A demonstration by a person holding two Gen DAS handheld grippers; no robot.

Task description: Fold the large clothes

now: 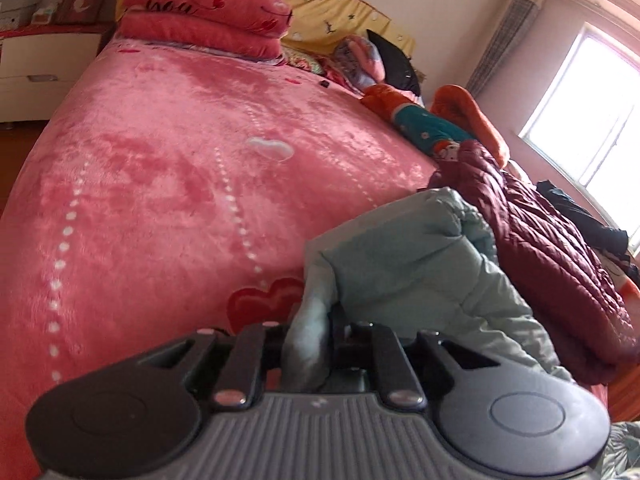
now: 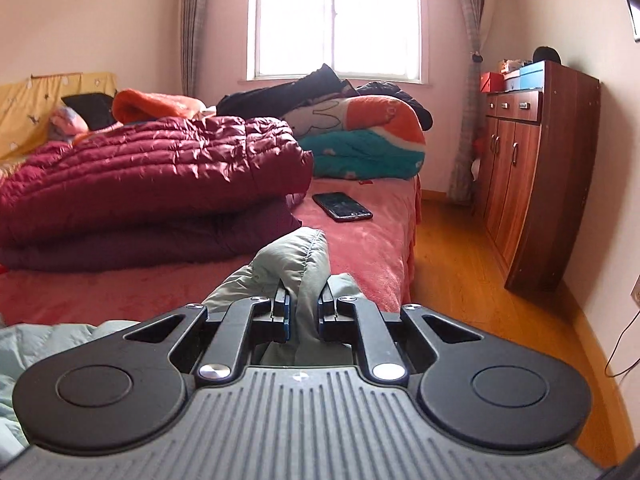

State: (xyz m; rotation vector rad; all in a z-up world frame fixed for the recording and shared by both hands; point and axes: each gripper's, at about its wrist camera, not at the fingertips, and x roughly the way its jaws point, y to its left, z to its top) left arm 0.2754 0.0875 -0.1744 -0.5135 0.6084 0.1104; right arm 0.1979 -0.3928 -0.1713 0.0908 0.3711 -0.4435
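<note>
A pale green padded garment (image 1: 404,264) lies on the pink bed (image 1: 168,168). My left gripper (image 1: 308,344) is shut on a bunched edge of it, and the fabric rises above the jaws. In the right wrist view my right gripper (image 2: 303,312) is shut on another fold of the same pale green garment (image 2: 296,264), which sticks up between the jaws near the bed's right edge. More of the garment hangs at the lower left of that view. A folded maroon quilted jacket (image 2: 152,172) lies on the bed just beyond; it also shows in the left wrist view (image 1: 560,256).
A black phone (image 2: 342,206) lies on the bed (image 2: 372,240) past my right gripper. Orange and teal blankets (image 2: 360,140) and dark clothes (image 2: 288,96) are piled by the window. Pink pillows (image 1: 208,12) sit at the head. A wooden cabinet (image 2: 536,160) stands right of the bed across wood floor.
</note>
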